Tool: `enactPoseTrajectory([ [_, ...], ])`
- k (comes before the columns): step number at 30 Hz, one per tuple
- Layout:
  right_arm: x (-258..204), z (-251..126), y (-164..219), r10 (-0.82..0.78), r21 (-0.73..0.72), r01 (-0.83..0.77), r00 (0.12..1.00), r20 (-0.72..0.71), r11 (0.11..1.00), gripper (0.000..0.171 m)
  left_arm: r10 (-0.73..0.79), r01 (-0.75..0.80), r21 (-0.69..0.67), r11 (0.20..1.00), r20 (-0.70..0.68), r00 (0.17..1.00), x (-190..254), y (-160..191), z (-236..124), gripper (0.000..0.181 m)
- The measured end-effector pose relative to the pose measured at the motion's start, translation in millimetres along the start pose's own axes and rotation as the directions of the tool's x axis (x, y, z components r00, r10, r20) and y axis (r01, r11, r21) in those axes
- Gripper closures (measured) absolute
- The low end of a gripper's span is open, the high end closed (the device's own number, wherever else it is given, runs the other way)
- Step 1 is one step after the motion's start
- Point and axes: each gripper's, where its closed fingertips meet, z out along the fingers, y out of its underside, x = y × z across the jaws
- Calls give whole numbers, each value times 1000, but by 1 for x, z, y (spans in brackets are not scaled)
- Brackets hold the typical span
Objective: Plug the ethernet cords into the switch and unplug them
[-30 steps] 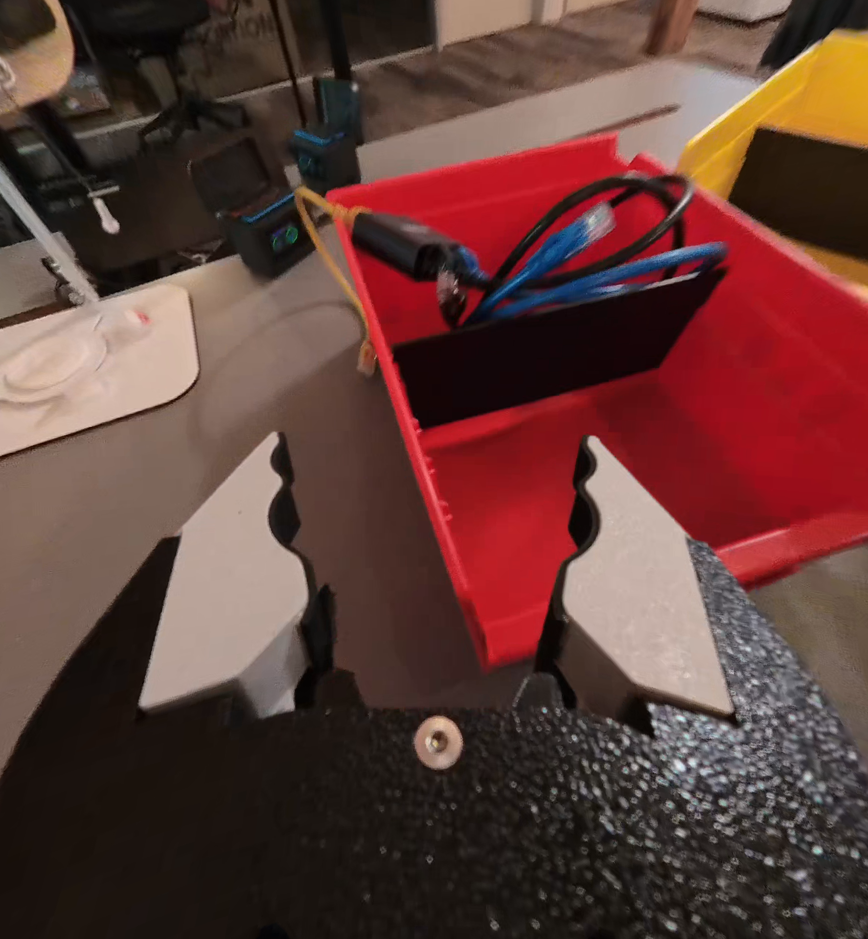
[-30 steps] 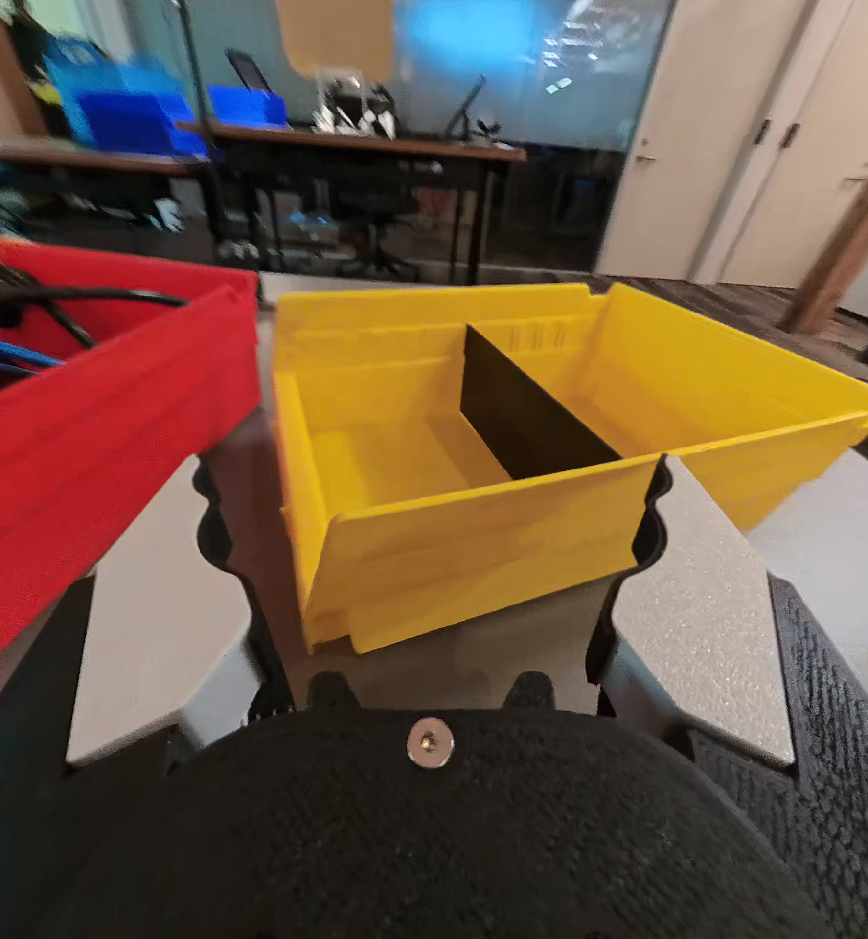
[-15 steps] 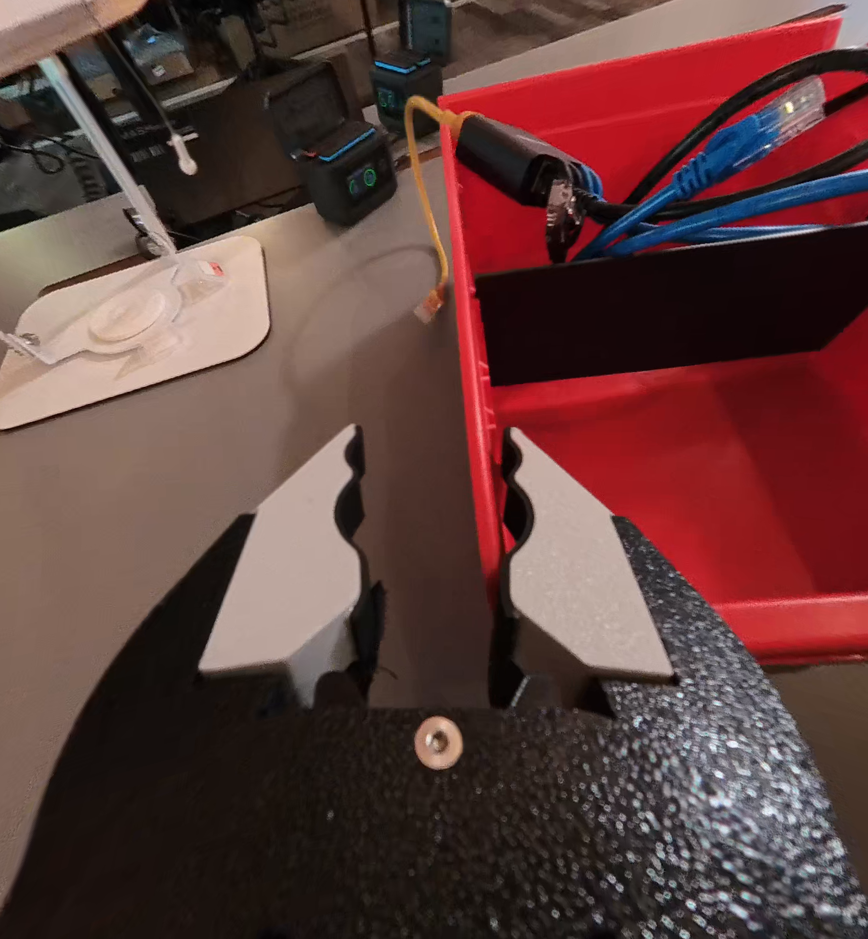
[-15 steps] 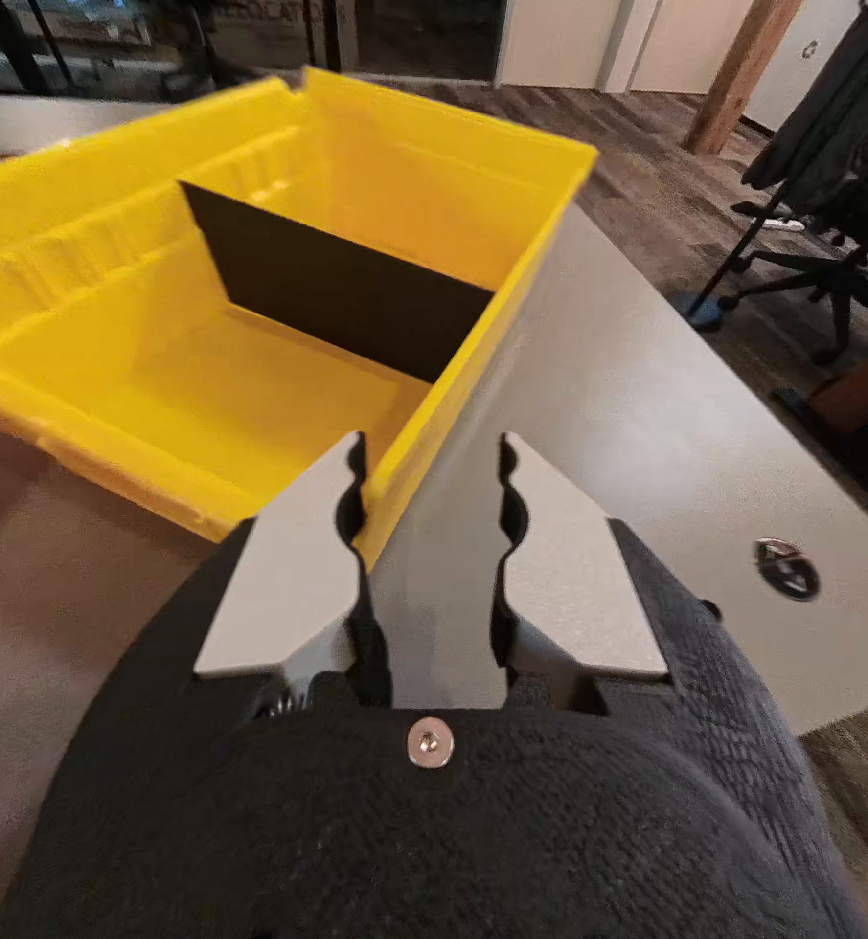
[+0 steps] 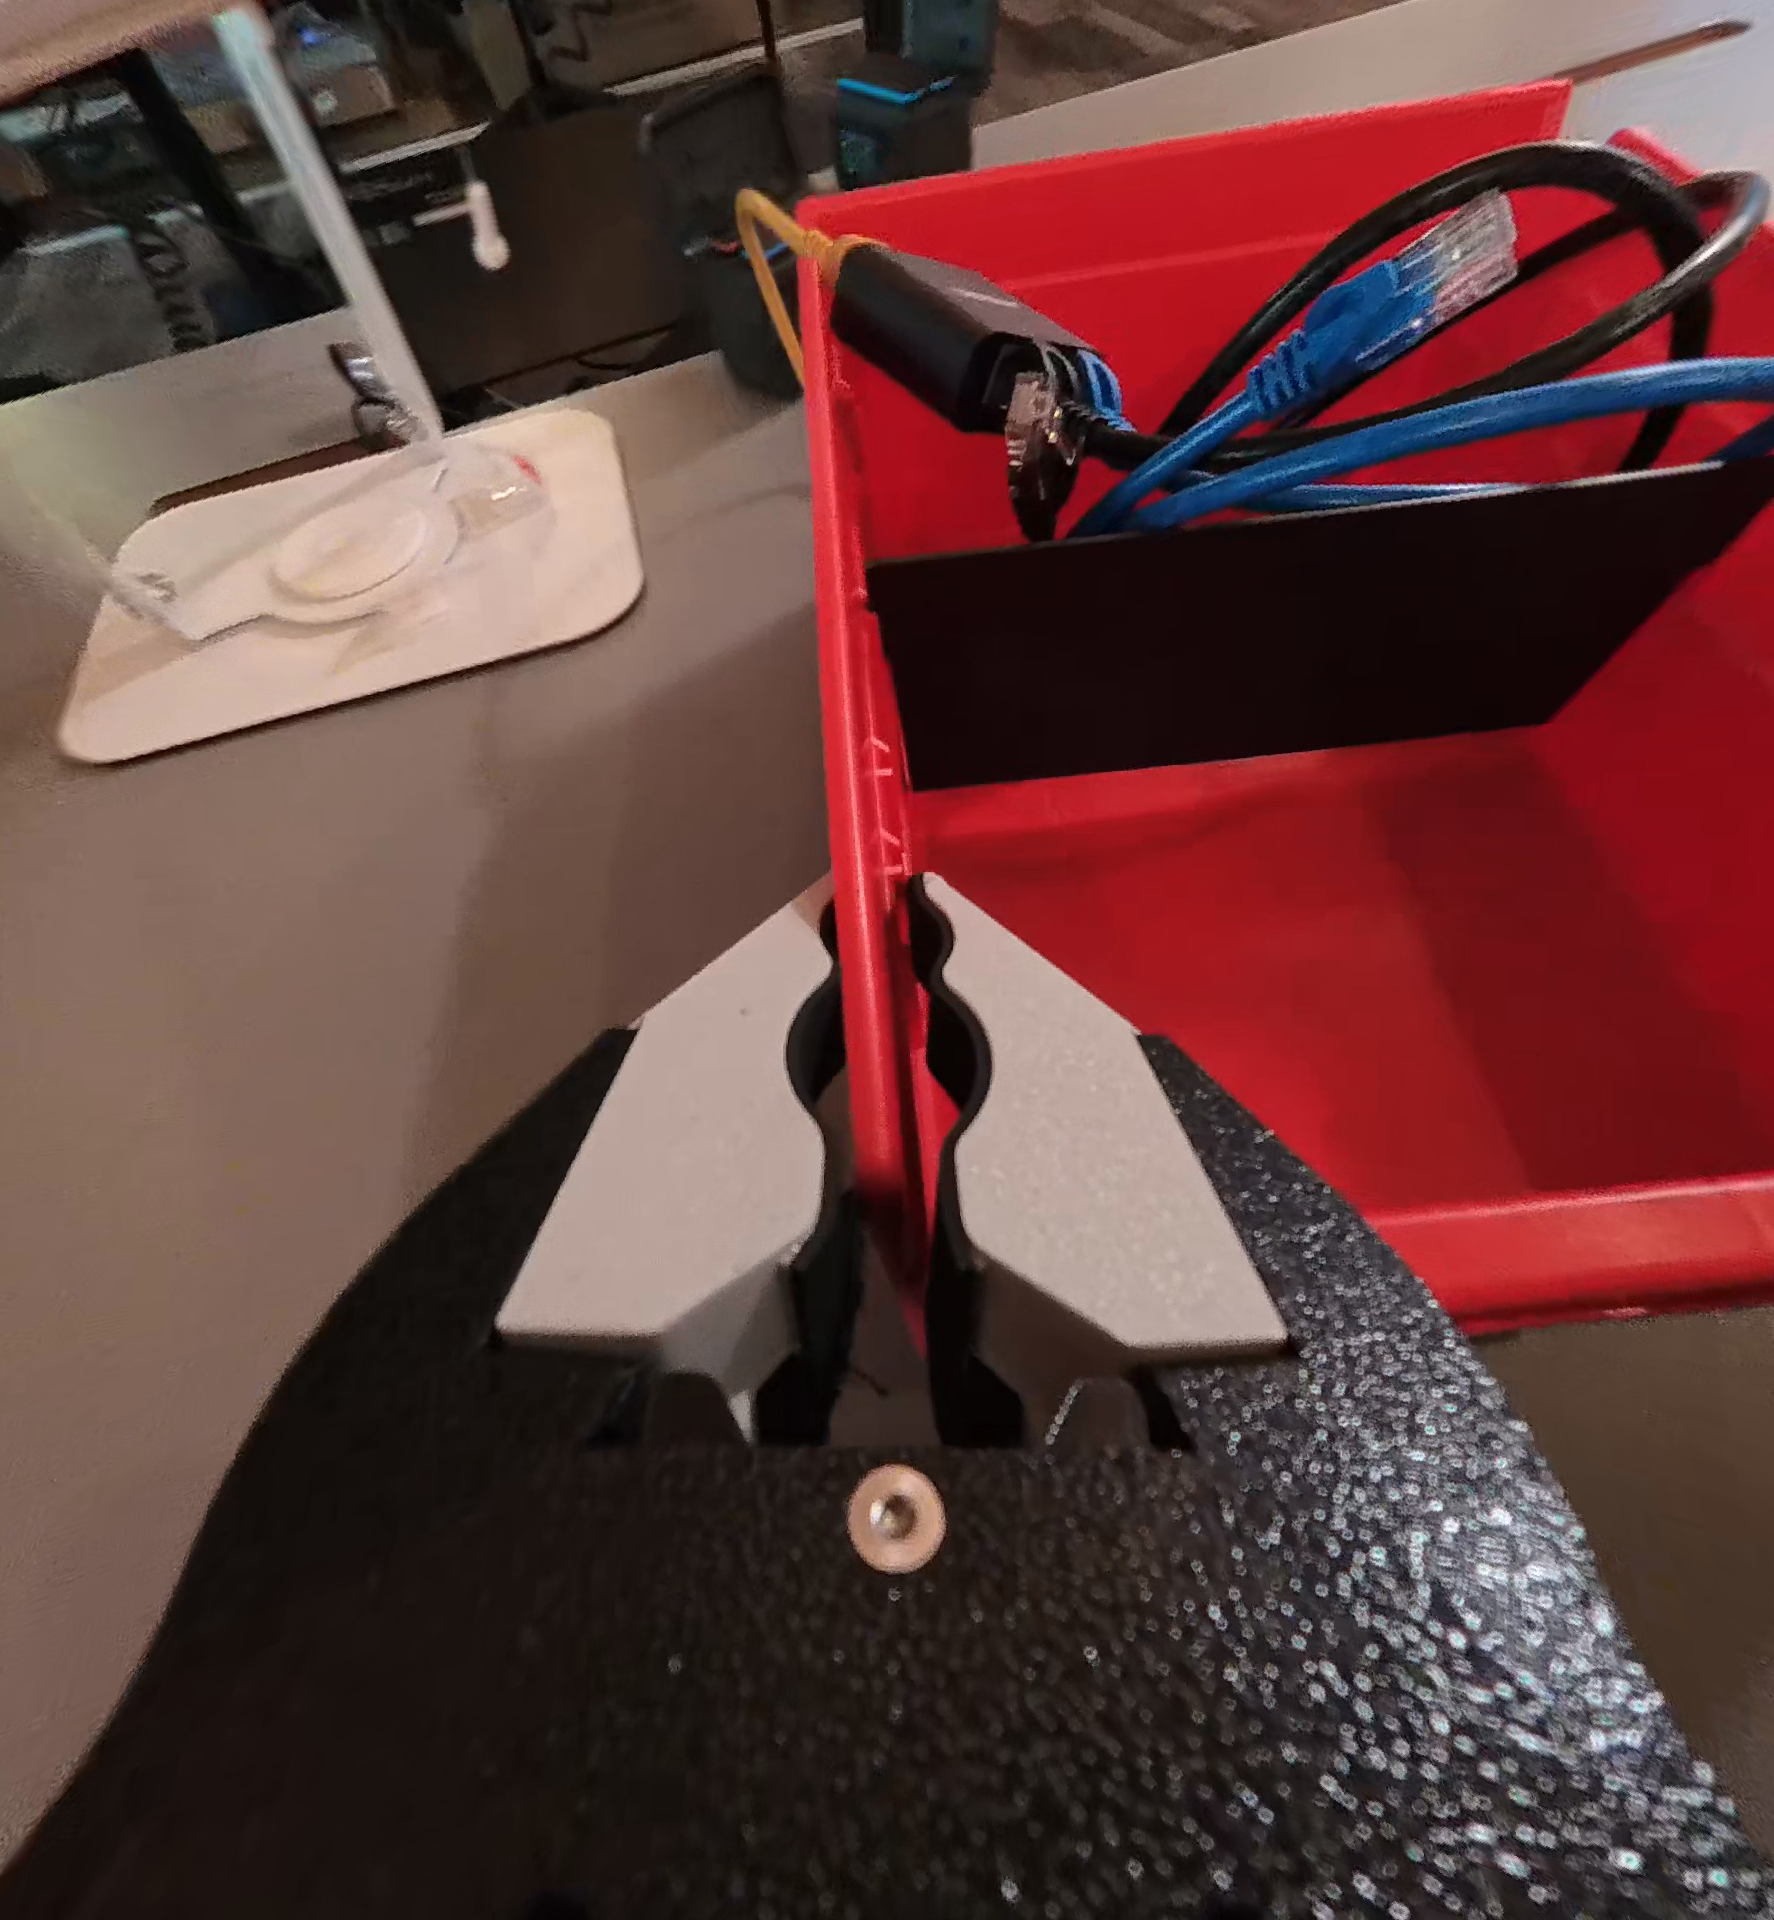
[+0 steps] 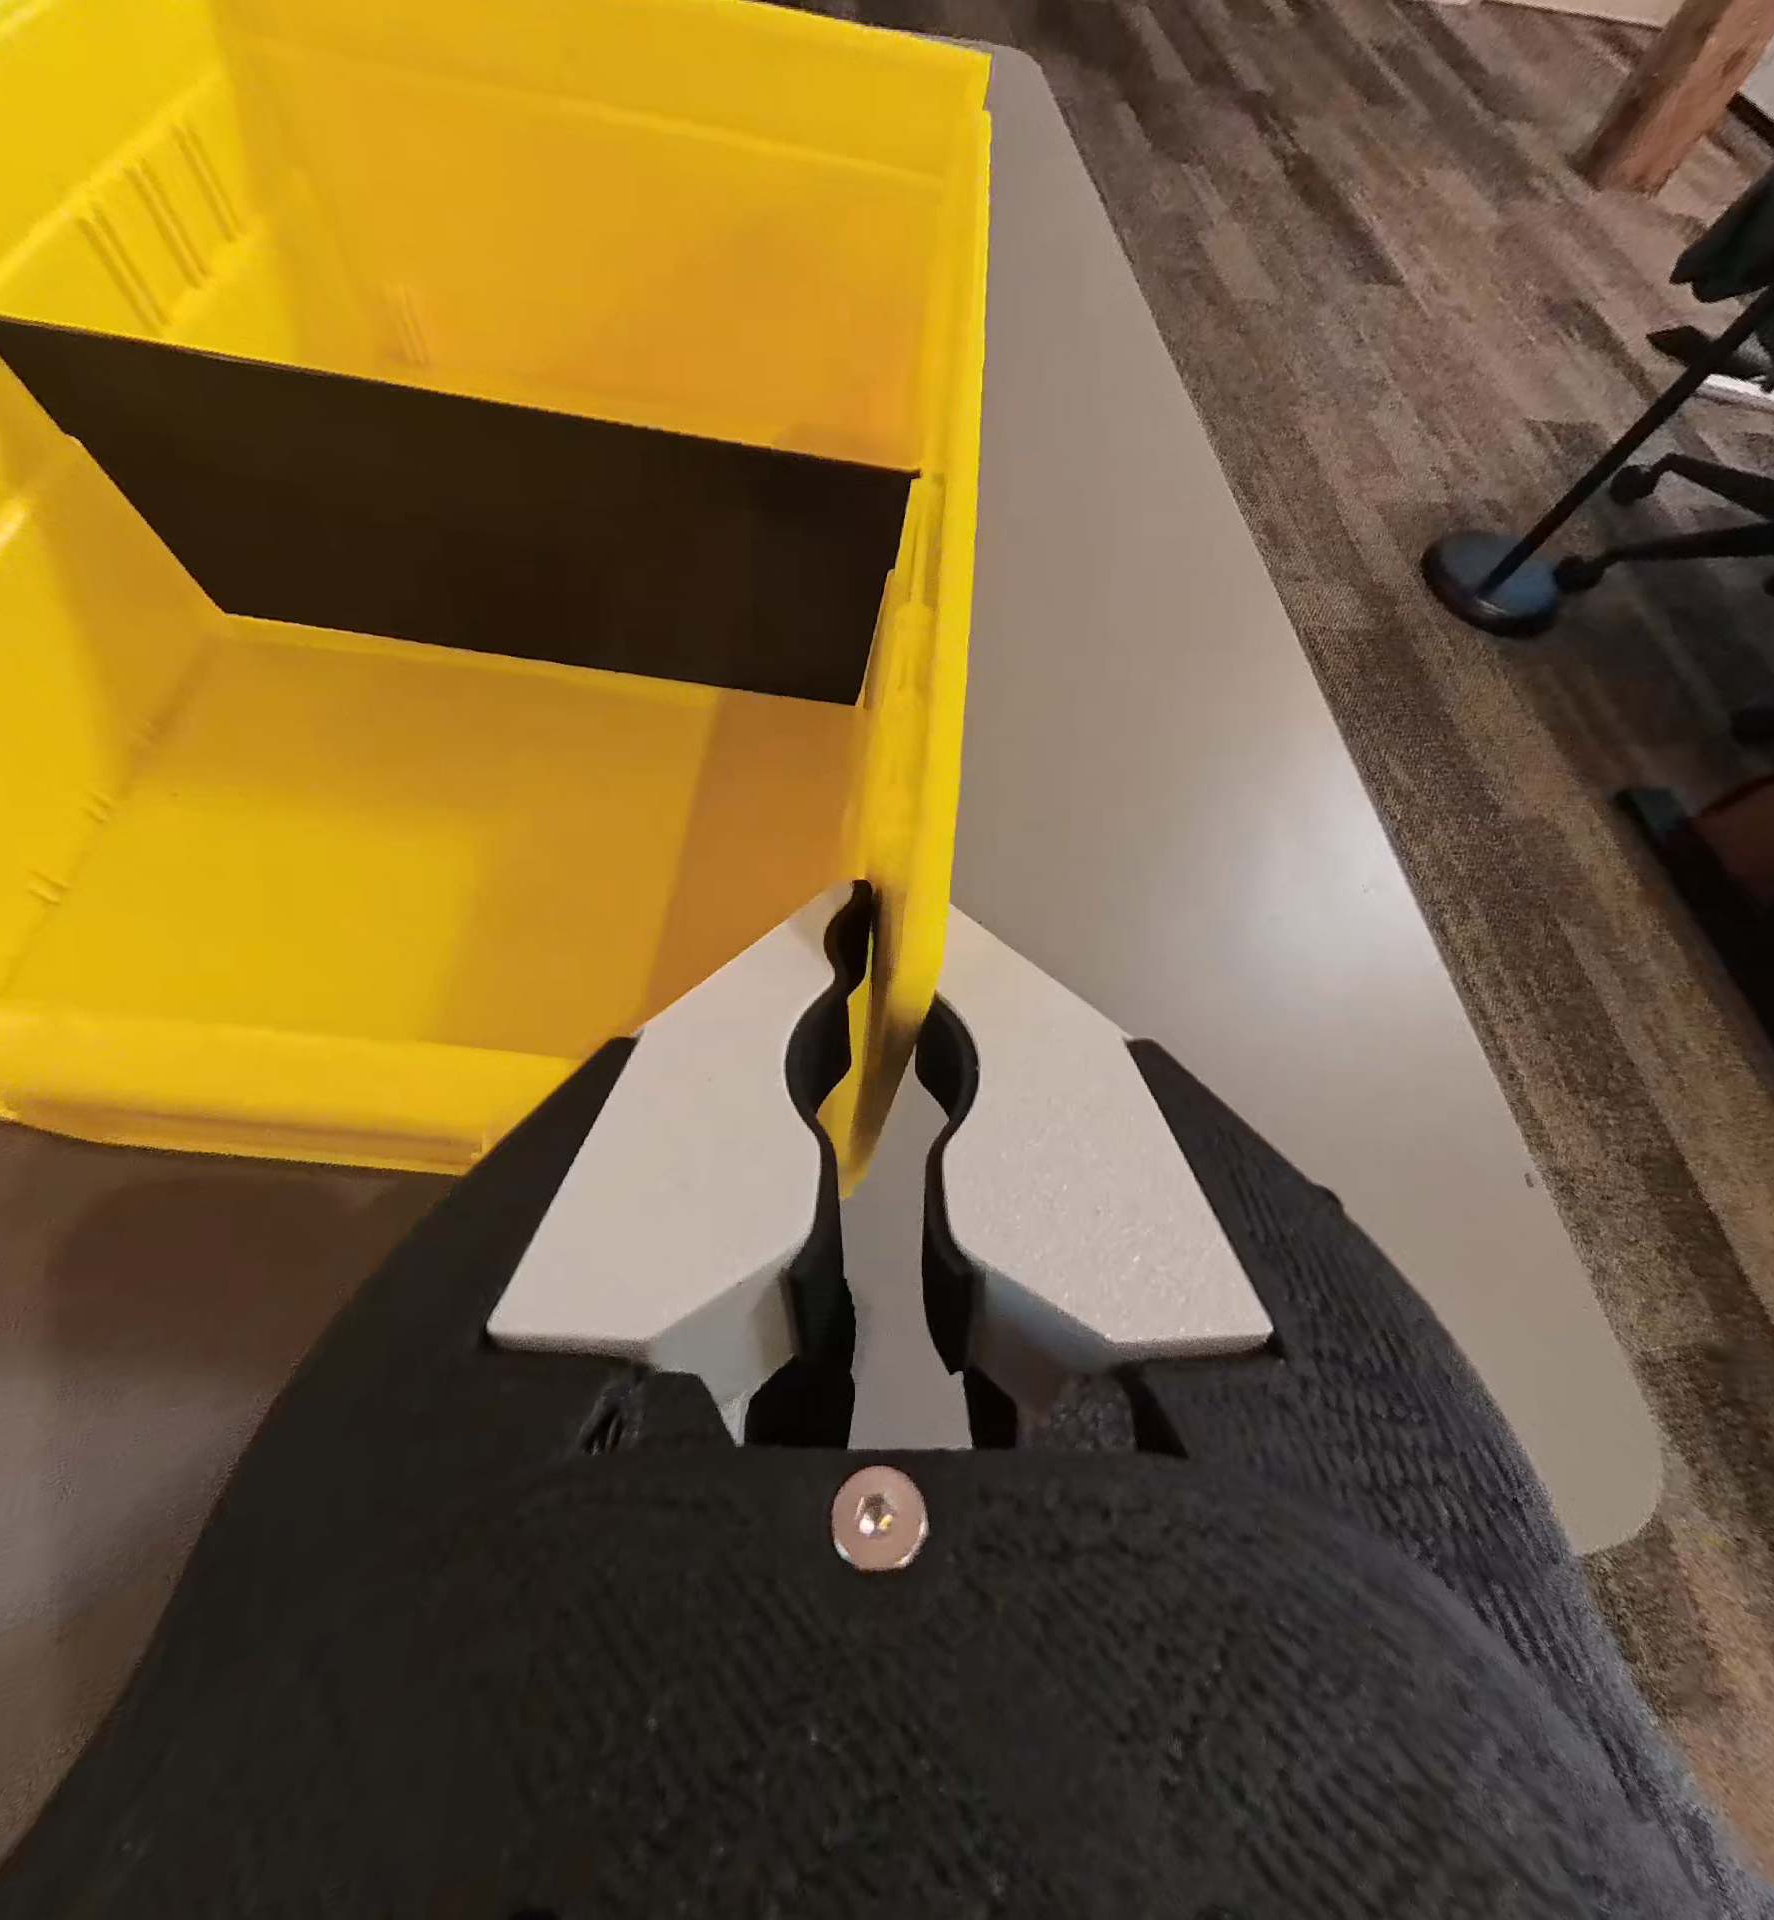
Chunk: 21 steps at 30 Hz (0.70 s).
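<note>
Smooth, slightly glossy red plastic on the red bin (image 5: 1382,987), with a matt black divider (image 5: 1278,634). Rubbery, shiny sheath on the blue cords (image 5: 1434,416) and the black cord (image 5: 1589,177); clear plastic at a plug (image 5: 1465,249). Matt grey, fine-grained fingers (image 5: 685,1132) on the left hand-held gripper (image 5: 878,904), with a rough, sparkling black body. Yellow bin (image 6: 343,883) of smooth plastic. Right hand-held gripper (image 6: 898,914) with a layered, ribbed black shell and a bright metal screw (image 6: 878,1522). Matt grey-brown surface (image 5: 239,987); wood-grain floor (image 6: 1382,312).
</note>
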Motion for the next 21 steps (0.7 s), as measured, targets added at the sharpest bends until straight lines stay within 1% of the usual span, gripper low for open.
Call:
enactPoseTrajectory([
  [3, 2, 0, 0, -35, 4, 35, 999, 15, 999, 168, -7, 7, -10, 1000, 39, 999, -25, 10, -13, 174],
  [8, 5, -7, 5, -80, -12, 81, 997, 13, 997, 167, -78, 79, -7, 997, 110, 991, -68, 25, -32, 174],
  [12, 12, -20, 15, -82, -29, 82, 997, 9, 996, 166, -145, 144, 20, 989, 139, 980, -87, 35, -46, 177],
  [13, 15, -25, 15, -78, -19, 78, 997, -2, 997, 162, -140, 139, 16, 990, 158, 977, -92, 38, -50, 177],
  [14, 19, -31, 13, -73, 0, 73, 997, -18, 997, 152, -138, 138, 13, 990, 173, 975, -97, 40, -53, 177],
  [16, 25, -48, 0, -58, 76, 61, 997, -43, 995, 143, -122, 123, 5, 992, 187, 975, -105, 43, -58, 176],
  [19, 26, -82, -30, -31, 230, 48, 997, -76, 972, 130, -80, 84, -28, 996, 119, 990, -101, 44, -63, 174],
  [20, 22, -93, -39, -24, 277, 48, 996, -91, 960, 126, -78, 82, -35, 996, 96, 992, -100, 42, -65, 170],
  [21, 17, -103, -48, -23, 319, 55, 994, -104, 946, 123, -83, 87, -36, 996, 81, 993, -99, 37, -69, 163],
])
